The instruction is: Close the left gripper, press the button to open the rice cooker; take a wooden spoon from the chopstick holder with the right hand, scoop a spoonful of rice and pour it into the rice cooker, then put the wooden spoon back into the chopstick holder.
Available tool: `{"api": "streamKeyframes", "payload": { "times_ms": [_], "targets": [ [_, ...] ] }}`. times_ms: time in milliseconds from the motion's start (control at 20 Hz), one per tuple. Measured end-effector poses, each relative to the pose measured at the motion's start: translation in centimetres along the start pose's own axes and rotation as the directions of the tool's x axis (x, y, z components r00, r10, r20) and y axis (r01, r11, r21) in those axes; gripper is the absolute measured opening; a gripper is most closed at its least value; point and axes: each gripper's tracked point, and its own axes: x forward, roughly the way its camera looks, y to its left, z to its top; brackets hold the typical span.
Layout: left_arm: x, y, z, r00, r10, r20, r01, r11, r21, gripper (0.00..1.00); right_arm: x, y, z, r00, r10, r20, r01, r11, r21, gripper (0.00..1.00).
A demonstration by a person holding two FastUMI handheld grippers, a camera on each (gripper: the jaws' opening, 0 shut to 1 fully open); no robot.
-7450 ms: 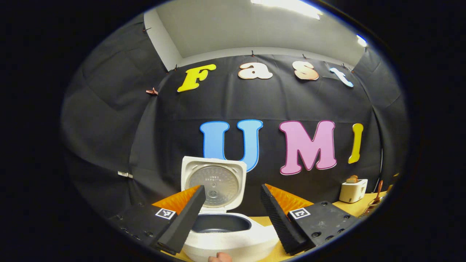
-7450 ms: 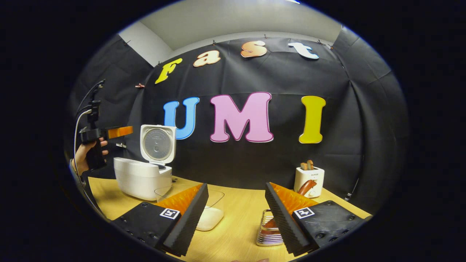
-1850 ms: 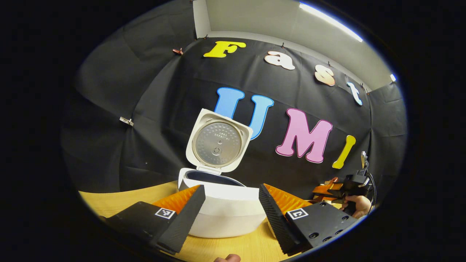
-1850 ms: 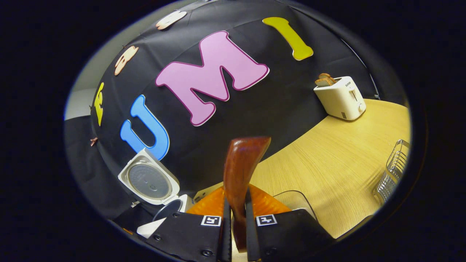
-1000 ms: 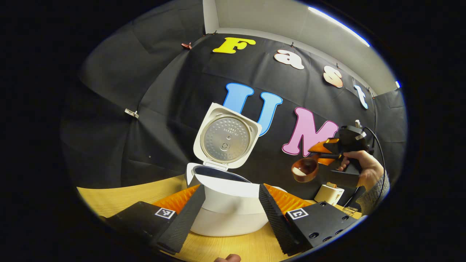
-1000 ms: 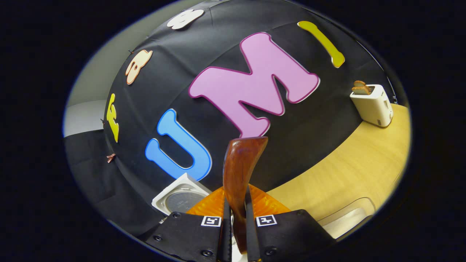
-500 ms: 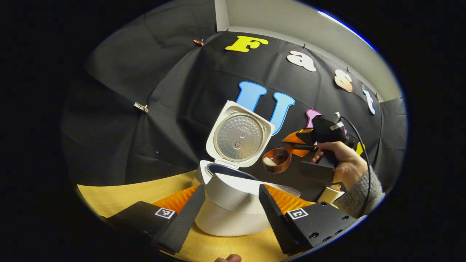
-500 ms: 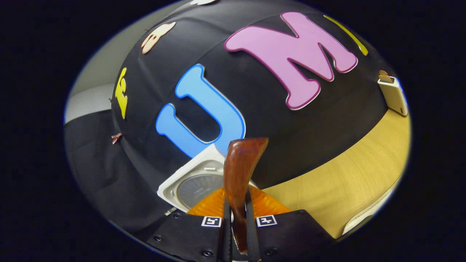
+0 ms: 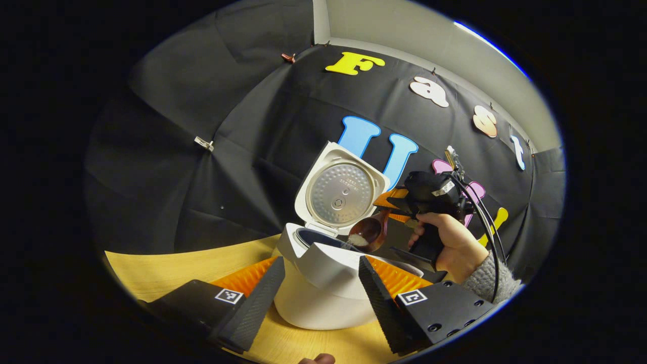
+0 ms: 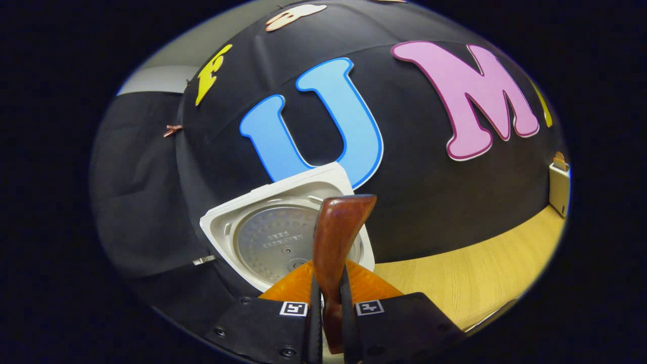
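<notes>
One white rice cooker (image 9: 323, 283) with its round-cornered lid (image 9: 341, 192) tipped up and open stands on the pale wooden tabletop (image 9: 167, 263), one dark-brown wooden spoon (image 9: 368, 233) hangs over it, and one white toaster (image 10: 558, 189) sits far off at the tabletop's edge in the right gripper view. Two grippers are at work.

In the left gripper view, a hand (image 9: 450, 245) in a grey knitted sleeve (image 9: 488, 280) holds the right gripper (image 9: 397, 205) level beside the raised lid, reaching in from the right. The spoon's bowl carries a small heap of white rice (image 9: 358, 239) and is tipped down toward the cooker's dark inner pot (image 9: 316, 238), just above its rim.

In the right gripper view, the right gripper (image 10: 329, 323) is clenched on the spoon's handle (image 10: 333, 253), both fingers pressed against the wood, with the lid's metal inner plate (image 10: 283, 242) behind it.

The left gripper (image 9: 318, 298) hangs low in front of the cooker, its fingers spread wide apart and grasping nothing.
</notes>
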Motion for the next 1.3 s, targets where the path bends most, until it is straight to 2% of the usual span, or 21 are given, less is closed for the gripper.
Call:
{"api": "streamKeyframes", "payload": {
  "times_ms": [200, 400, 650, 1050, 1150, 1200, 1300],
  "targets": [
    [-0.1, 0.1, 0.0, 1.0, -0.003, -0.005, 0.003, 1.0, 0.002, 0.95, 0.2, 0.8, -0.8, 1.0, 0.021, 0.0, -0.021, 0.994, -0.109, 0.19],
    [0.0, 0.5, 0.0, 1.0, 0.007, -0.008, -0.007, 1.0, -0.005, 0.95, -0.4, 2.2, -0.1, 0.998, 0.051, 0.044, -0.039, 0.968, -0.249, 0.19],
    [-0.1, 0.7, 0.0, 1.0, 0.009, -0.01, -0.009, 1.0, -0.007, 0.95, -1.1, 3.8, 1.3, 0.99, 0.084, 0.113, -0.027, 0.901, -0.433, 0.19],
    [-0.1, 0.9, 0.2, 1.0, 0.012, -0.008, -0.012, 1.0, -0.013, 0.95, -1.8, 5.4, 1.7, 0.982, 0.114, 0.149, 0.0, 0.795, -0.607, 0.19],
    [-0.2, 0.9, 0.3, 1.0, 0.013, -0.007, -0.013, 1.0, -0.012, 0.95, -1.8, 5.4, 1.6, 0.982, 0.111, 0.151, 0.003, 0.796, -0.606, 0.19],
    [-0.2, 0.9, 0.2, 1.0, 0.012, -0.007, -0.012, 1.0, -0.012, 0.95, -1.7, 5.2, 1.4, 0.985, 0.102, 0.142, 0.0, 0.81, -0.586, 0.19],
    [-0.1, 0.9, 0.3, 1.0, 0.013, -0.006, -0.013, 1.0, -0.012, 0.95, -1.5, 4.6, 0.7, 0.992, 0.076, 0.099, -0.016, 0.862, -0.506, 0.19]
  ]
}}
